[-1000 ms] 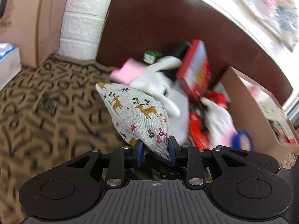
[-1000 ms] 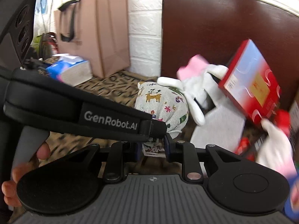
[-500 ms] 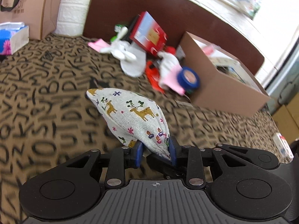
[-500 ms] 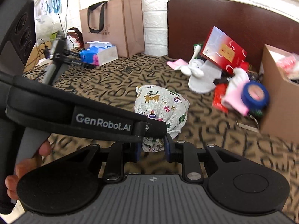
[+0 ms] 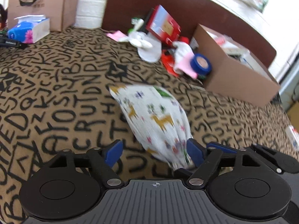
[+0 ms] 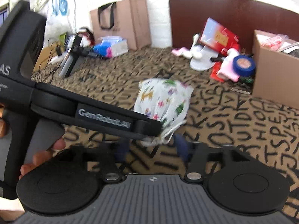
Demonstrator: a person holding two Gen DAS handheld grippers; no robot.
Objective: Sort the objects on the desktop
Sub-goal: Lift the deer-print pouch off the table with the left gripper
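Note:
A white drawstring pouch printed with deer hangs blurred over the letter-patterned brown cloth. Its gathered neck sits between the blue fingers of my left gripper, whose jaws are opening; the left pad stands well off the fabric. In the right wrist view the pouch is just ahead of my right gripper, whose blurred jaws are also opening, with only the neck and string between them. The left gripper's black body crosses that view, held by a person's hand.
A heap lies by the dark headboard: a red box, white and pink gloves and a blue tape roll. An open cardboard box stands to its right. A tissue pack and paper bag sit at the far left.
Both grippers drew the pouch back from the heap over the cloth. Both pairs of jaws have since spread apart, and the pouch now blurs loose between them.

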